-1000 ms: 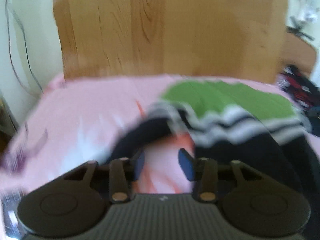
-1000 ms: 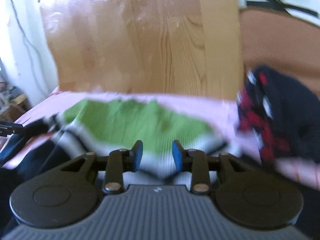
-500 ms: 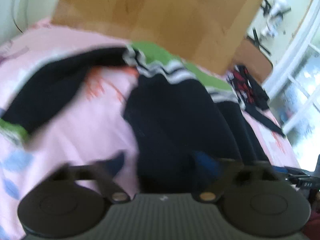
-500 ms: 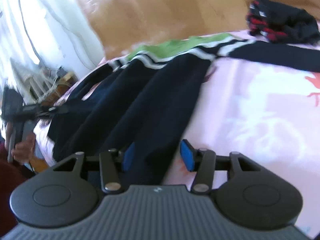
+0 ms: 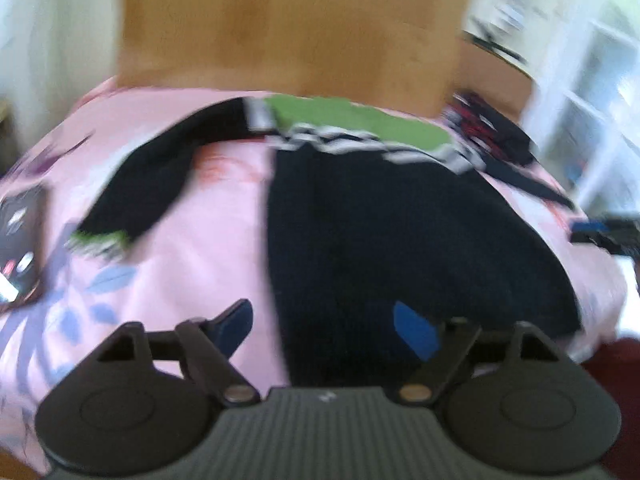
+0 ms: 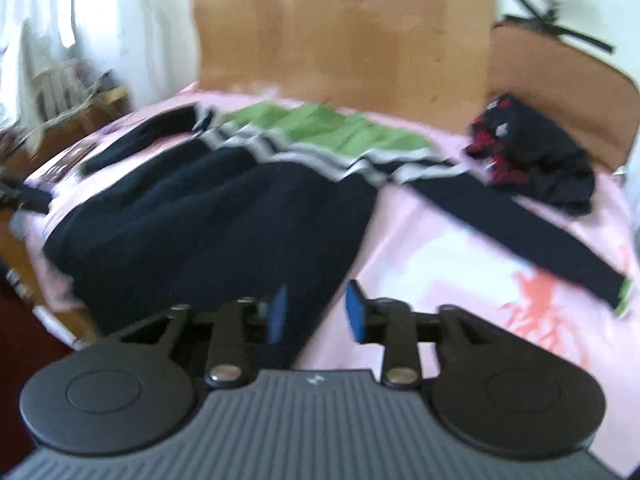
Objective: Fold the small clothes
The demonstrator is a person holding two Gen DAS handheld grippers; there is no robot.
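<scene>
A dark navy sweater [image 5: 400,232] with a green top and grey-white stripes lies spread flat on a pink bedsheet [image 5: 208,240], sleeves out to both sides. It also shows in the right wrist view [image 6: 224,224]. My left gripper [image 5: 324,326] is open and empty, just above the sweater's near left hem. My right gripper [image 6: 316,314] is open and empty, above the sweater's near right hem. The right gripper also shows at the right edge of the left wrist view [image 5: 608,232]. Both views are blurred.
A wooden headboard [image 5: 288,24] stands behind the bed. A red-and-black garment [image 6: 532,160] lies bunched at the far right. A dark flat object [image 5: 20,248] lies at the left edge. The right sleeve [image 6: 520,232] stretches toward the bed's right side.
Both grippers have pulled back from the sweater's green top to its near hem. The sweater now lies spread flat. The left jaws have opened wider.
</scene>
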